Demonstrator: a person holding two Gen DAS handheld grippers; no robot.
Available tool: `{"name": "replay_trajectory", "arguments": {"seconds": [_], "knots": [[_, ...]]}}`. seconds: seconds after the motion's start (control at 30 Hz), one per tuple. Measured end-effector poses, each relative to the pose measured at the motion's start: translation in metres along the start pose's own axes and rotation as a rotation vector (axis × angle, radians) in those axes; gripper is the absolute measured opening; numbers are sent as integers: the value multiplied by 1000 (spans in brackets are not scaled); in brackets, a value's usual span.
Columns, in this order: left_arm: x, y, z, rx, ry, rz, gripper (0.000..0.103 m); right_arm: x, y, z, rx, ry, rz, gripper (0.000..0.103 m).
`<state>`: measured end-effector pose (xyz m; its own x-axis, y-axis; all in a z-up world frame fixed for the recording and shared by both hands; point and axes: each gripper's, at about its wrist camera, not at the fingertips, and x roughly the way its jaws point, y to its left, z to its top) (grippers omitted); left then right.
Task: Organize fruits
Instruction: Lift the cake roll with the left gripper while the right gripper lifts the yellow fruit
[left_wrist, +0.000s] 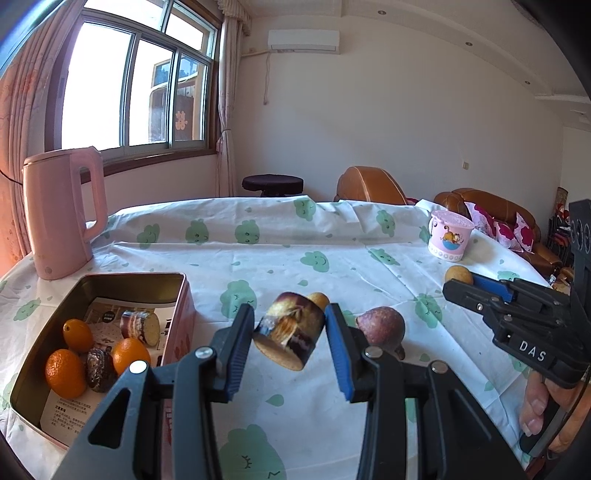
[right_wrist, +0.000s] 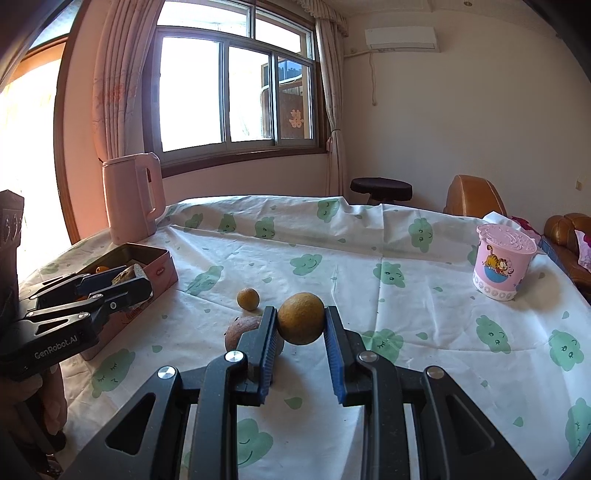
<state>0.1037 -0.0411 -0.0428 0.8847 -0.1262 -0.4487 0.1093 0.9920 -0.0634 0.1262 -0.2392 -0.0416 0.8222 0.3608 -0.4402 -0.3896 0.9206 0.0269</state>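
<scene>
Clamped between the blue pads of the left gripper (left_wrist: 290, 334) is a short printed cylinder (left_wrist: 288, 332), tilted and lifted off the tabletop (left_wrist: 332, 243), just right of the open tin box (left_wrist: 177, 306) holding oranges (left_wrist: 65, 373). Pointing slightly downward, the right gripper (right_wrist: 301, 325) pinches a round brownish fruit (right_wrist: 301, 318) above the cloth. A purple-brown fruit (left_wrist: 382, 326) and a small yellow fruit (right_wrist: 248, 298) lie near each other on the tabletop between the grippers.

A home living room: leather sofa (left_wrist: 491, 210), curtained window (right_wrist: 236, 92).
</scene>
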Motion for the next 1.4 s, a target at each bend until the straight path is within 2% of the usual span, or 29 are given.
{"name": "replay_trajectory", "arguments": {"seconds": [1.03, 1.4], "knots": [[-16, -2, 0, 15, -90, 31, 42, -22, 1, -2, -12, -117, -12, 27], [-22, -2, 0, 17, -123, 49, 41, -26, 0, -3, -9, -135, -11, 27]]}}
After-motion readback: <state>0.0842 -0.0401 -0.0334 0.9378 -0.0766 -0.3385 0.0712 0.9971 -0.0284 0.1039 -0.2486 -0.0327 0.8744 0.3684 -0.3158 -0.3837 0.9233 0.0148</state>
